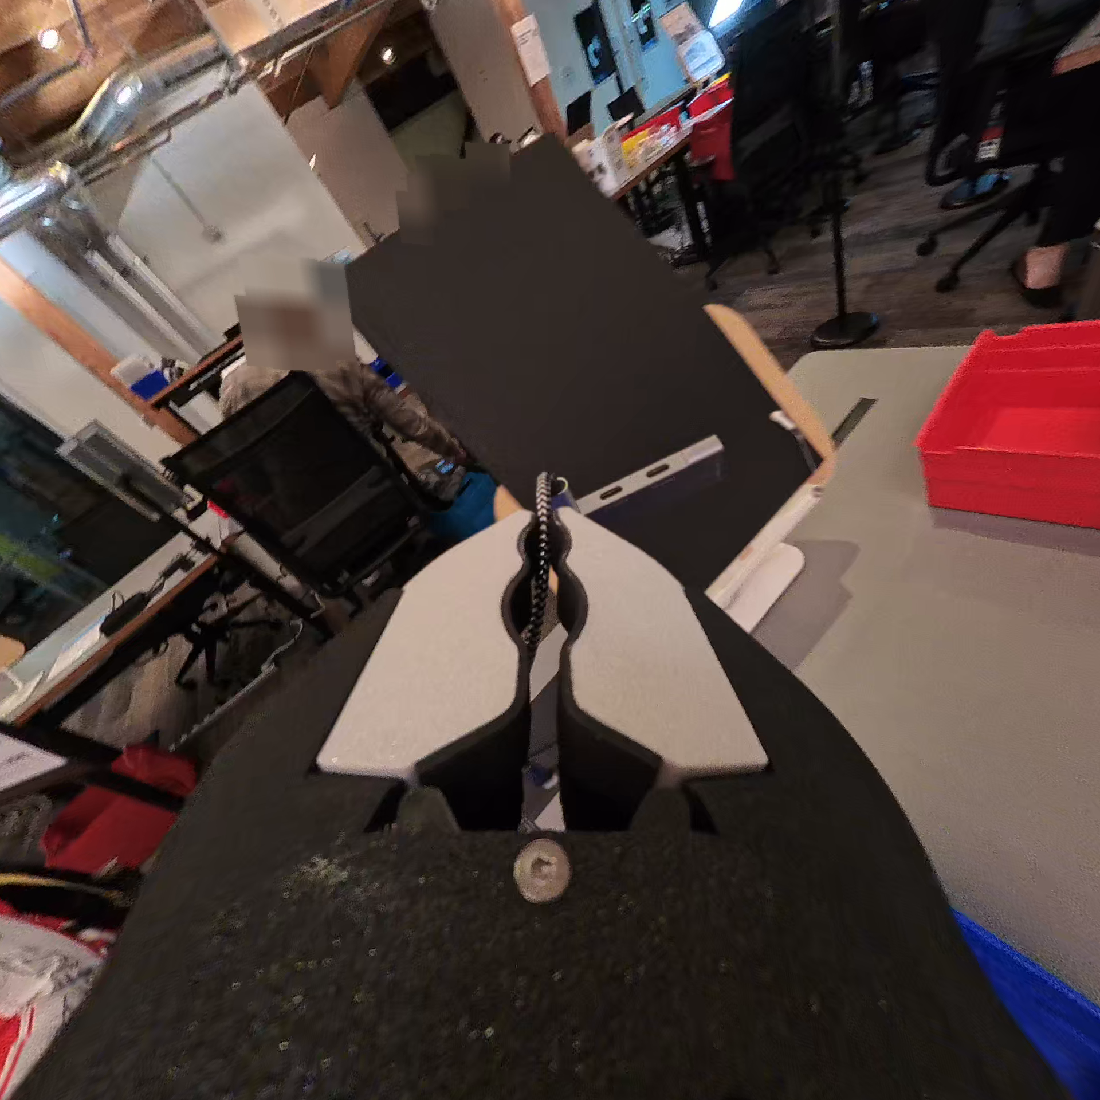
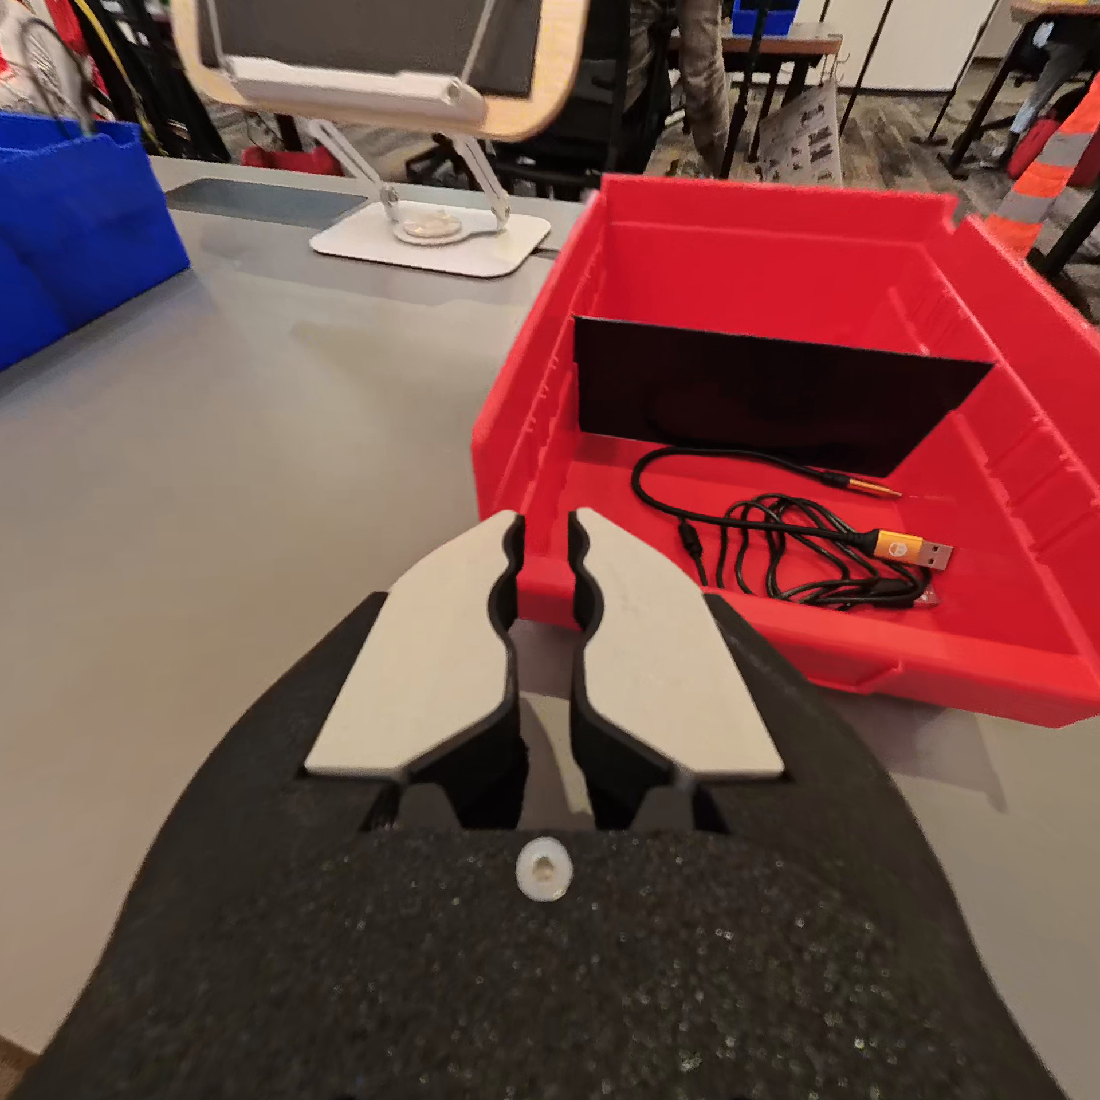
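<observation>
My left gripper [image 1: 544, 524] is shut on a black-and-white braided cable [image 1: 540, 571], held up in the air above the grey table [image 1: 952, 684]; the cable runs between the jaws and pokes out past the tips. My right gripper [image 2: 546, 521] is slightly open and empty, just above the table [image 2: 238, 476] at the near left corner of a red bin [image 2: 1012, 672]. In the bin lie a black cable with an orange USB plug [image 2: 893, 546] and a black audio-jack cable [image 2: 655, 470], in front of a black divider [image 2: 768, 393].
A white tablet stand [image 2: 428, 238] holding a wood-framed screen [image 2: 553, 89] stands at the table's far side. A blue bin [image 2: 77, 238] sits at the left. The red bin also shows in the left wrist view [image 1: 1012, 476]. Chairs, desks and people are beyond. The left gripper's tips are roughly 60 cm from the right gripper's.
</observation>
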Demonstrator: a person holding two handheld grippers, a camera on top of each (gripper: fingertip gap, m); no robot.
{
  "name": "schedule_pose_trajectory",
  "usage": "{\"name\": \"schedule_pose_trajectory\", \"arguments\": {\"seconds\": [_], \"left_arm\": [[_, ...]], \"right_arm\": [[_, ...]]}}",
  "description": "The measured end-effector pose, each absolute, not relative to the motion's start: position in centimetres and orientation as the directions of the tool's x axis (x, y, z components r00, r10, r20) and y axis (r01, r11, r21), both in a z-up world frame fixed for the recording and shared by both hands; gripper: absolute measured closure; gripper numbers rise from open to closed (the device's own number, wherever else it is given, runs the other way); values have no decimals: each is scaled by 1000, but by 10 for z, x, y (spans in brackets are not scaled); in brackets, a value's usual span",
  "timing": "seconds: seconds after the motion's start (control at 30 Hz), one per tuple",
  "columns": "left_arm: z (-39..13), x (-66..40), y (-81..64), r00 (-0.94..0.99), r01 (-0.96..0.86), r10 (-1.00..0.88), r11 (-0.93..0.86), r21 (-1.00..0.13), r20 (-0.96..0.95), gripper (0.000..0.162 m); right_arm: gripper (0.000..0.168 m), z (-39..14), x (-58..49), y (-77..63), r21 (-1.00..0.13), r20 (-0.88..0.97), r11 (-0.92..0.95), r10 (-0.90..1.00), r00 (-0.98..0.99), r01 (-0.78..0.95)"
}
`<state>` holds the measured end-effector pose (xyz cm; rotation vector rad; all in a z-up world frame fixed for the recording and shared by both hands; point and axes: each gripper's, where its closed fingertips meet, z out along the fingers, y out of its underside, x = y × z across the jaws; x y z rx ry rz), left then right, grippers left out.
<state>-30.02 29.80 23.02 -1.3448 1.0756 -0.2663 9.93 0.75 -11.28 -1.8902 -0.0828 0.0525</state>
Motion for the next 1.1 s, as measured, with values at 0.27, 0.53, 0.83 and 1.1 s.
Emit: {"name": "schedule_pose_trajectory", "arguments": {"seconds": [0.27,0.53,0.83,1.1], "left_arm": [[193,-210,174,319,-366,-830,337,-867,-457,160],[70,-137,125,161,-440,-915,270,-857,-371,160],[-18,-127,103,292,-491,-906,132,-861,-305,160],[-28,-122,75,329,-428,-925,36,-903,-193,160]], "right_arm": [[147,-92,38,9,-974,47,-204,263,964,103],[146,-98,17,13,-966,75,-212,311,947,146],[131,-81,-36,20,-978,-34,-196,474,880,68],[119,-67,-101,77,-993,-3,-100,517,856,57]]}}
